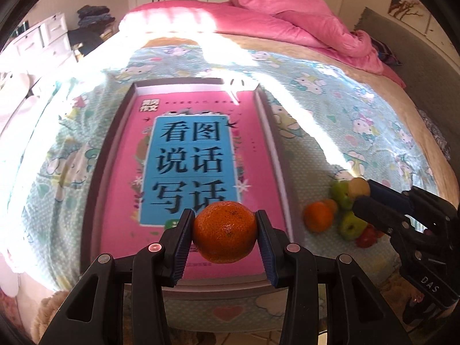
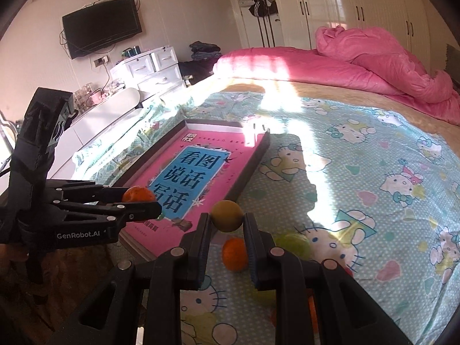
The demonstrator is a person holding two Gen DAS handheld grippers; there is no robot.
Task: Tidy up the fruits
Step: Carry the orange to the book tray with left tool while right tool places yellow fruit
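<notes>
Left wrist view: left claw [image 1: 224,231] grips orange [image 1: 224,232] above tray [image 1: 97,155] at frame bottom; right claw [image 2: 227,220], lower right, pinches yellow fruit [image 2: 227,215].

left wrist view looks steeply down over the tray [image 1: 268,120] near the bed's [image 1: 359,132] edge, right wrist view shallower from further right, facing tray [image 2: 253,161] and room wall upper left, both close, sharing tray, bed [image 2: 373,155], pink duvet [image 1: 302,20]
</notes>
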